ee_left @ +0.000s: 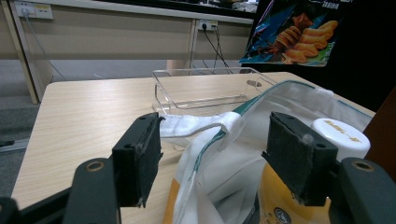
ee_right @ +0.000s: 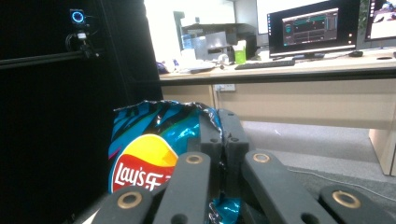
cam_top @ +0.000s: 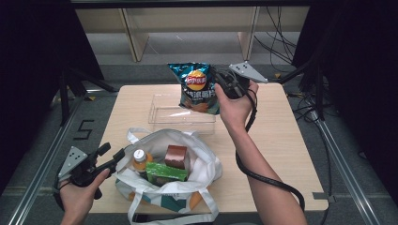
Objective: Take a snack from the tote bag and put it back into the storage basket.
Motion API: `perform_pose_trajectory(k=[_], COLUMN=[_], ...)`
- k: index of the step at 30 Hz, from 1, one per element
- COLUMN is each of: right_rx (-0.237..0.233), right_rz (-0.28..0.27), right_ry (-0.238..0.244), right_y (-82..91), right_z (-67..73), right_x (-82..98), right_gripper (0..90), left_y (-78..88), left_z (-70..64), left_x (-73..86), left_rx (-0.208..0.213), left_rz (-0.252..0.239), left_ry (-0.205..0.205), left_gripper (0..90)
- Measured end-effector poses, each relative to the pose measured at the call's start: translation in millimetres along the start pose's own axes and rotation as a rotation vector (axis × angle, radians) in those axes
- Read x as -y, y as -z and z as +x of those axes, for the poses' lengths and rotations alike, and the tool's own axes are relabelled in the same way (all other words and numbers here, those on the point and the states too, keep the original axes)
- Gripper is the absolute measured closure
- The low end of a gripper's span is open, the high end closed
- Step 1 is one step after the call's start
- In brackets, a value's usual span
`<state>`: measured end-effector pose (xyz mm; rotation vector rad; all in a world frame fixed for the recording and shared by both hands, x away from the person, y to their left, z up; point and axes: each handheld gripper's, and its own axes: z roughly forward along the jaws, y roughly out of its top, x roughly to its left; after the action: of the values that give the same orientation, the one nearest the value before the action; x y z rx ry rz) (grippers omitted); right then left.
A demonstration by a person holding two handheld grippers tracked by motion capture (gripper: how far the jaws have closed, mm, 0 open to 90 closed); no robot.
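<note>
R tool [ee_right: 223, 140] clamped on chip bag [cam_top: 197, 86]; L tool [ee_left: 219, 158] wide open.

A clear plastic tray [cam_top: 182, 117] lies on the wooden table [cam_top: 291, 140], ahead of my left gripper [cam_top: 112, 157] and below my right gripper [cam_top: 220, 82]. Just beside my left gripper stands a white-capped yellow bottle [cam_top: 139, 159], with a green packet [cam_top: 166, 172] and a brown carton [cam_top: 176, 156] past it. Far beyond my right gripper, a monitor [ee_right: 308, 25] and a keyboard [ee_right: 264, 64] sit on a desk.
</note>
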<state>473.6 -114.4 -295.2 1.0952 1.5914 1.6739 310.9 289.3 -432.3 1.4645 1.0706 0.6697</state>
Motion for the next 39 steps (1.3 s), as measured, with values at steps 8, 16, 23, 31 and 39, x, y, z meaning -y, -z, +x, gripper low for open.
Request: perform_pose_trajectory(k=[8, 16, 23, 31, 39], right_rx=[0.004, 0.008, 0.012, 0.017, 0.023], right_rz=[-0.002, -0.005, 0.008, 0.022, 0.034], right_ry=[0.015, -0.003, -0.006, -0.027, -0.037], right_y=[-6.0, -12.5, -17.2, -23.3, -30.1], right_z=[-1.3, -2.4, -4.6, -8.0, -7.6], right_x=[-1.8, -2.8, -0.7, 3.8, 7.4], right_gripper=[90.0, 90.0, 90.0, 90.0, 90.0], left_y=[-0.2, 0.0, -0.7, -0.9, -0.5], left_z=[-0.4, 0.1, -0.6, -0.4, -0.1], left_x=[-0.3, -0.2, -0.8, -0.7, -0.6], left_rx=[0.0, -0.002, -0.004, -0.005, -0.006], left_rz=[-0.002, -0.001, -0.006, -0.003, -0.002], left_ry=[-0.002, -0.002, -0.001, 0.001, -0.001], left_gripper=[34.7, 34.7, 34.6, 34.9, 34.9])
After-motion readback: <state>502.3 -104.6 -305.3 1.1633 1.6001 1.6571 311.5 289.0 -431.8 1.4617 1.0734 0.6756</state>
